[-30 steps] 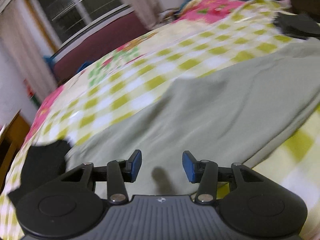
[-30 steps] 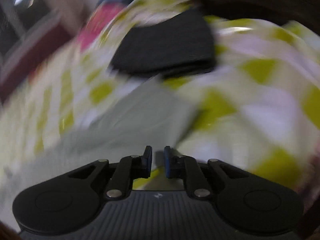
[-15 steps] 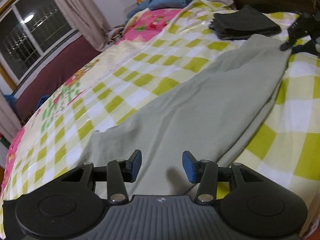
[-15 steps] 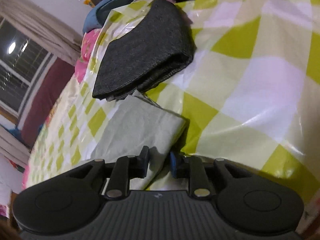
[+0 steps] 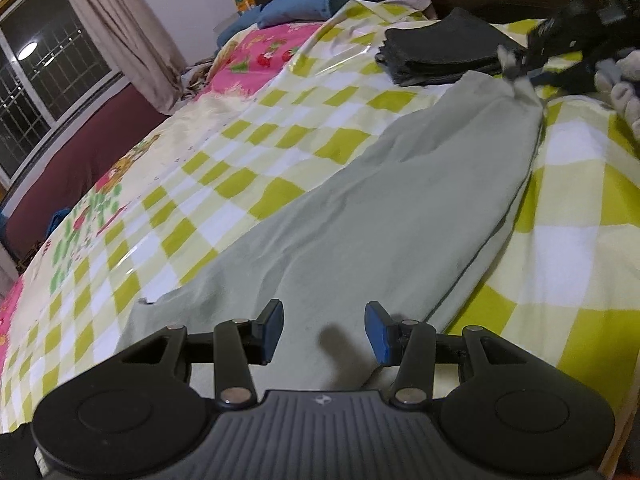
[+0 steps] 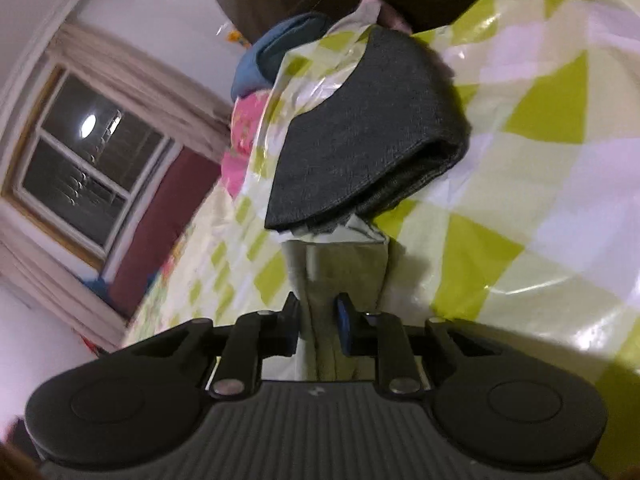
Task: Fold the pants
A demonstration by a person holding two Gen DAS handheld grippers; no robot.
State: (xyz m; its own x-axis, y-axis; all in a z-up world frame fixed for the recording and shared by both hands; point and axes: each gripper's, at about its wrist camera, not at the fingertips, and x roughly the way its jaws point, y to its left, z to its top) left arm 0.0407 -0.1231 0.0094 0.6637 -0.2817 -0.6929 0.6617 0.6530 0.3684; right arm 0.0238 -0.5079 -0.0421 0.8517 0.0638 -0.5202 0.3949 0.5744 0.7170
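Observation:
Grey-green pants (image 5: 400, 208) lie lengthwise across a yellow-and-white checked bed cover (image 5: 240, 184). My left gripper (image 5: 324, 332) is open just above the near end of the pants, holding nothing. My right gripper (image 6: 318, 320) is shut on the far end of the pants (image 6: 336, 264) and lifts that end a little off the cover. In the left wrist view the right gripper (image 5: 516, 72) shows at the far right, pinching the pants' corner.
A folded dark grey garment (image 6: 360, 136) lies on the cover just beyond the pants' far end; it also shows in the left wrist view (image 5: 444, 48). Blue pillows (image 5: 312, 0), a dark headboard, a window (image 5: 44, 80) and curtain lie beyond.
My right gripper has closed on the pants' far end and raised it. My left gripper stays open over the near end, its view steadier now.

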